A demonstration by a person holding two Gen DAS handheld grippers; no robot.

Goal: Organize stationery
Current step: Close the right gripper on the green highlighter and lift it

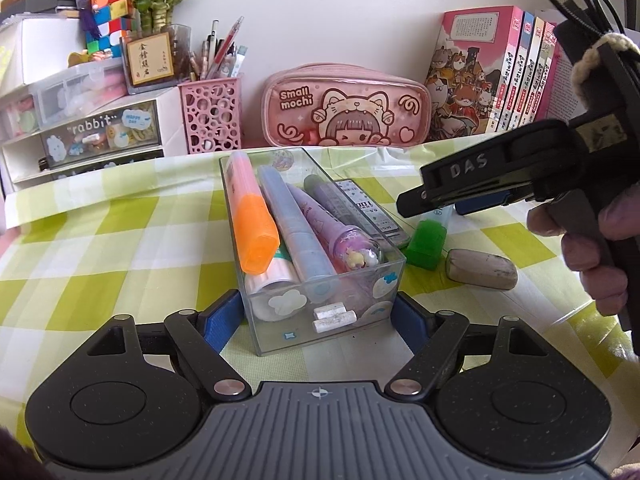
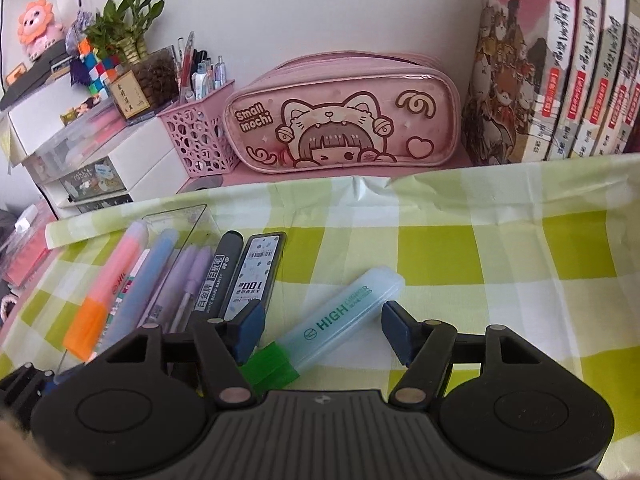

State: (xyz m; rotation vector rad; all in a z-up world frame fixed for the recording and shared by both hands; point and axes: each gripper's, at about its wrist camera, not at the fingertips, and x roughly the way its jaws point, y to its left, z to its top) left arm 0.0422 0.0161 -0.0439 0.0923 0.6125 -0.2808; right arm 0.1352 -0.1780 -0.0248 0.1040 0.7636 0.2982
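Observation:
A clear plastic box (image 1: 280, 336) stands on the checked cloth and holds an orange highlighter (image 1: 256, 224), a blue pen (image 1: 292, 224) and a purple pen (image 1: 332, 220). My left gripper (image 1: 318, 312) is shut on the box's near end, one blue pad against each side wall. To its right, a green-capped highlighter (image 2: 340, 316) lies flat on the cloth between the fingers of my right gripper (image 2: 322, 328). That gripper is open and its pads stand clear of the barrel. In the left wrist view the right gripper (image 1: 440, 204) hovers over the green cap (image 1: 426, 246).
A worn eraser (image 1: 480, 268) lies right of the green cap. A black marker (image 2: 220, 276) and a lead case (image 2: 256, 272) lie by the box's right wall. Against the wall stand a pink pencil case (image 2: 344, 128), a pink pen holder (image 1: 210, 114), books (image 1: 500, 76) and drawers (image 1: 88, 136).

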